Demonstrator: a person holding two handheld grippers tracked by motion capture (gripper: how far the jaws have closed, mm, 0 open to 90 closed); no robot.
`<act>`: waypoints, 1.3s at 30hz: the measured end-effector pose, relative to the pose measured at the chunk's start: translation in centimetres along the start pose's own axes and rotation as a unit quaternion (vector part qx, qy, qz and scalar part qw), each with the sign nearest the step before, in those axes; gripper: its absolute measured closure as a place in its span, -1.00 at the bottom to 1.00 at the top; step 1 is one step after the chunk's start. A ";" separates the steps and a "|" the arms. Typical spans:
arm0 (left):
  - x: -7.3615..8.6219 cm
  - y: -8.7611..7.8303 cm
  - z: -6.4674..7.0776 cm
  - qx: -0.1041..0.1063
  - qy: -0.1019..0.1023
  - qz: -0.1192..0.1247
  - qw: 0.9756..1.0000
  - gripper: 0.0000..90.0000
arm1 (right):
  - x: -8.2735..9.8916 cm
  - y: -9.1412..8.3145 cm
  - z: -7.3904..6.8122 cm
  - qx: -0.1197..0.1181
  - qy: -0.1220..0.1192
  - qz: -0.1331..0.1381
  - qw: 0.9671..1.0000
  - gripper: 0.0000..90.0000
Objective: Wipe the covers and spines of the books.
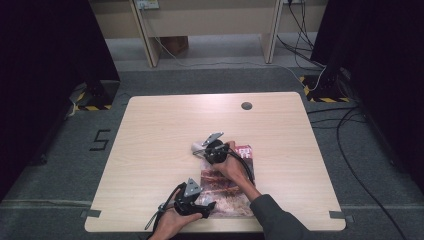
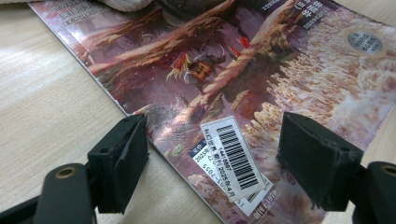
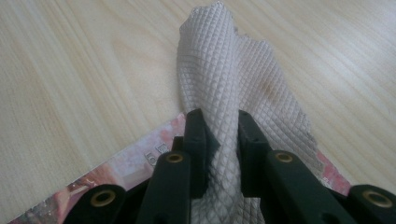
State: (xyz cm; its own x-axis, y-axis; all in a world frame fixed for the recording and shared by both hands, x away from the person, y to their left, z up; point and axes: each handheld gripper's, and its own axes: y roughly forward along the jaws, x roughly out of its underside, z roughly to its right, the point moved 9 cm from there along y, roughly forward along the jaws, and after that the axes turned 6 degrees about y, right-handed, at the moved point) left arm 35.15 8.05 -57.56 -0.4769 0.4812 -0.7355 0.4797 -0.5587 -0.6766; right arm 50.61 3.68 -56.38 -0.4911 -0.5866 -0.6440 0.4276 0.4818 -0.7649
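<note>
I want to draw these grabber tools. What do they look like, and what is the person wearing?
Each gripper, left and right, is black with a grey three-cornered plate on top and a black cable trailing off. The jaws are two blocky black pads on arms with brass-coloured rivets. The right arm wears a dark grey sleeve.

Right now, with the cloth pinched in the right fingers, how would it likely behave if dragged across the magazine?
The cloth bunches into a fold, so it is probably floppy and light. Its waffle texture likely grips the glossy magazine a little rather than sliding freely.
</note>
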 end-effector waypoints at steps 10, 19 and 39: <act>0.0 0.0 0.0 -0.006 0.006 0.002 1.000 -0.48 | 0.6 -0.4 -0.7 -0.013 0.002 0.005 1.000 0.73; -0.1 -0.1 0.2 -0.013 0.017 0.003 1.000 -0.47 | 1.5 -1.2 -0.3 -0.020 0.010 0.011 1.000 0.73; -0.1 -0.1 0.2 -0.019 0.025 0.002 0.999 -0.47 | 3.0 -2.5 -0.2 -0.017 0.007 0.008 1.000 0.70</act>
State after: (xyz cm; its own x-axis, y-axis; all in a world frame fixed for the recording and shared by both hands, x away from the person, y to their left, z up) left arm 34.99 7.94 -57.38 -0.4377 0.5137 -0.7379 0.5089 -0.5351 -0.6743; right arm 47.92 0.83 -56.43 -0.4944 -0.5698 -0.6564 0.4090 0.5138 -0.7541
